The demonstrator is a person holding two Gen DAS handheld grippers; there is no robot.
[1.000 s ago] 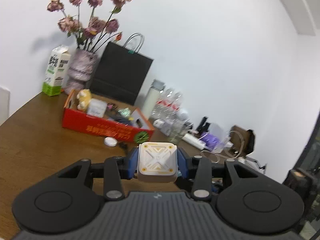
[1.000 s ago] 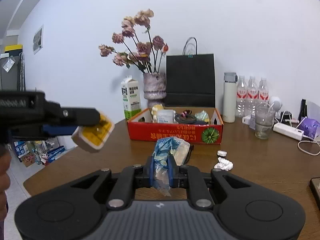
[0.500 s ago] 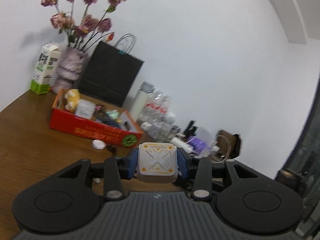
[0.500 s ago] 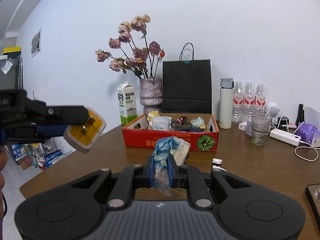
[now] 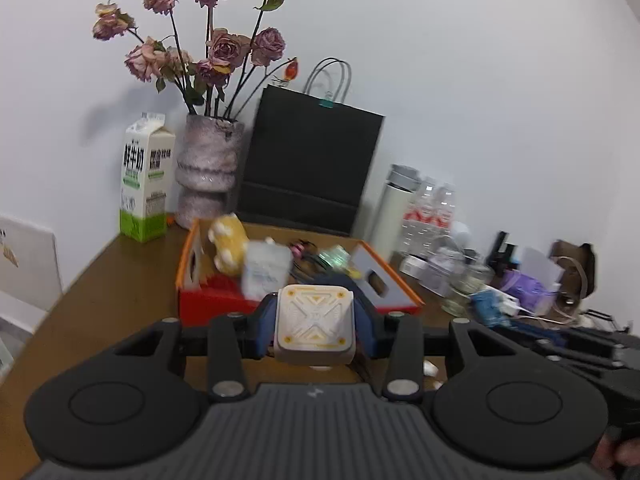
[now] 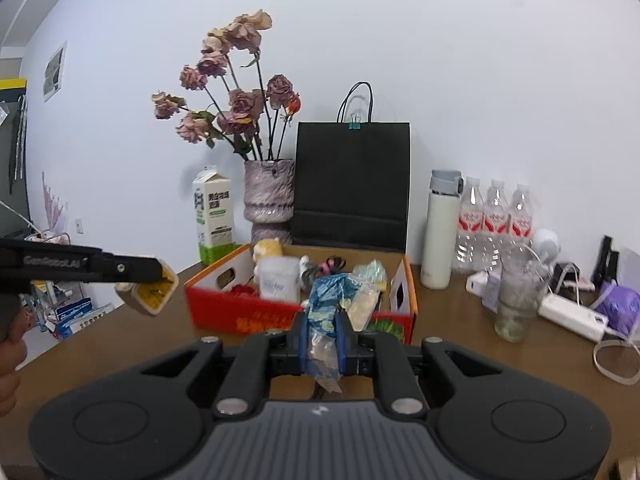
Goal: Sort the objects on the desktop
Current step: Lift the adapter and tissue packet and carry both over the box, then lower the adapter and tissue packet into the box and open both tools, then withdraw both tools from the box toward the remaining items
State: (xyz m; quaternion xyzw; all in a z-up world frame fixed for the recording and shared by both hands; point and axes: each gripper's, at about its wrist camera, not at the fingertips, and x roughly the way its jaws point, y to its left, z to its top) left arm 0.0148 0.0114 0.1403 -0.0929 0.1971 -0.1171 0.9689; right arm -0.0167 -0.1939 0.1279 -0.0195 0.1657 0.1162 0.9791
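Note:
My left gripper (image 5: 314, 330) is shut on a white and yellow square charger block (image 5: 315, 326), held above the table just in front of the red cardboard box (image 5: 208, 304). It also shows in the right wrist view (image 6: 152, 294), left of the box. My right gripper (image 6: 323, 340) is shut on a blue and clear snack packet (image 6: 334, 300), held in the air in front of the red box (image 6: 240, 312). The box holds a yellow plush toy (image 5: 228, 246), a white tub (image 5: 266, 272) and several small items.
Behind the box stand a milk carton (image 6: 214, 214), a vase of dried roses (image 6: 268, 196), a black paper bag (image 6: 352, 184), a white flask (image 6: 442, 228) and water bottles (image 6: 496, 216). A glass (image 6: 516, 300), a power strip (image 6: 572, 316) and cables lie at the right.
Both grippers have moved closer to the red box, which now looks larger. The left gripper has swung left to face the box. Both keep hold of their objects.

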